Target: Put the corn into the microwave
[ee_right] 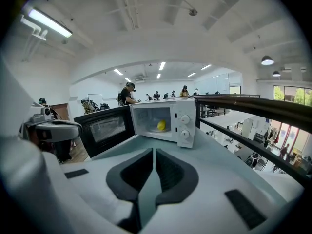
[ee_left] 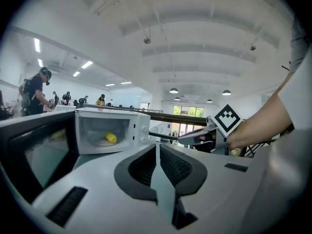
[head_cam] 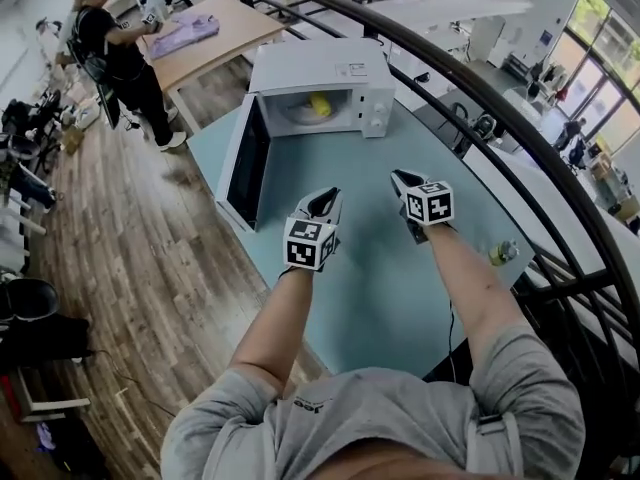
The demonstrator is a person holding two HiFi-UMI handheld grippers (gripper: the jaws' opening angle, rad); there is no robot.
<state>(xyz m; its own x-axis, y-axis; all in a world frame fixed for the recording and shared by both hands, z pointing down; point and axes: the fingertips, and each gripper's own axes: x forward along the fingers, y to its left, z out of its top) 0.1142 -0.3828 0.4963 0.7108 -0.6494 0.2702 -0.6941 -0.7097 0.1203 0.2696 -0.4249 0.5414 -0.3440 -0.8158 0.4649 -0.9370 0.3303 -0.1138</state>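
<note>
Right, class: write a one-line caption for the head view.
Corn inside the open microwave; left gripper and right gripper, jaws shut, empty, over the table.

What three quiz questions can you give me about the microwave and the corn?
1. True or false: the corn lies inside the microwave.
2. The microwave's door is: A) open, B) shut, C) taken off.
3. Fill in: the jaws of the left gripper and the right gripper are both ____, holding nothing.
Key: 1 true; 2 A; 3 shut.
</note>
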